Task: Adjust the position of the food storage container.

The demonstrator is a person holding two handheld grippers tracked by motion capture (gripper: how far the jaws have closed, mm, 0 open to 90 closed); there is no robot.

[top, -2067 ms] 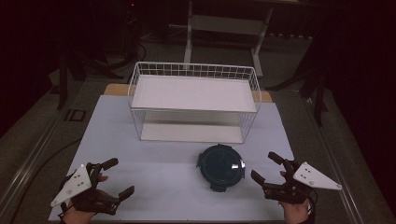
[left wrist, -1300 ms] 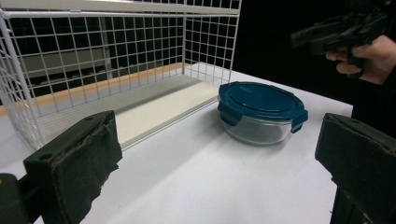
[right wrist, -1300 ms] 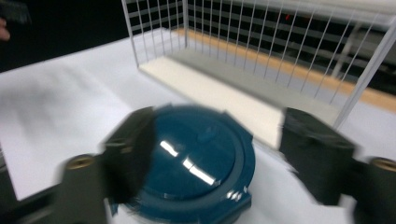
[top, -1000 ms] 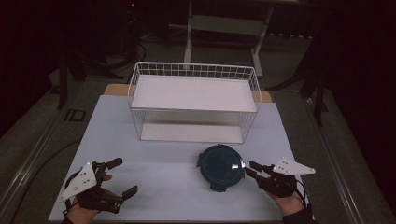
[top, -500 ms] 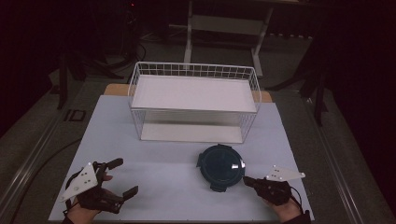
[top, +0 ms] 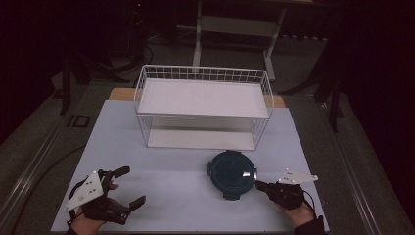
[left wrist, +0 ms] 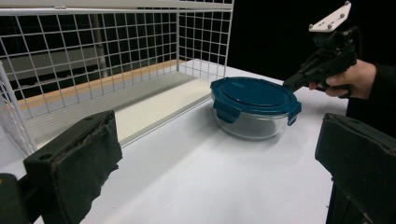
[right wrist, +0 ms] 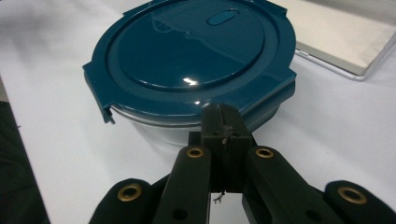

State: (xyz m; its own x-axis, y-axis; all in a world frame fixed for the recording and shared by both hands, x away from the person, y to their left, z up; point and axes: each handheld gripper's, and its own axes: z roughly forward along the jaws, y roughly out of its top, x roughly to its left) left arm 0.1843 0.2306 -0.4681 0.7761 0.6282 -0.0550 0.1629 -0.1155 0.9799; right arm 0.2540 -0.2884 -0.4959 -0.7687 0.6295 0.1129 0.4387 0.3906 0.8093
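Overhead light falls on the white table [top: 186, 191] while the room beyond sinks into near-black. A small glare spot gleams on the teal lid [right wrist: 187, 56]. The wire basket [top: 203, 105] casts a soft shadow beneath. The high view looks grainy; the left gripper's near jaws blur.

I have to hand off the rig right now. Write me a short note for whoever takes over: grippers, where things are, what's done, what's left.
Right gripper: jaws shut with nothing between them, tips at the near rim of the blue-lidded glass container, by one of its lid clips. Whether they touch it I cannot tell.
Left gripper: jaws open and empty, low over the table's front left, well apart from the container.
Container: on the table just in front of the white wire rack, lid on. Rack shelves bare.
Done: right gripper brought to the container.
Left: probably working the lid clips; nothing lifted or opened yet.
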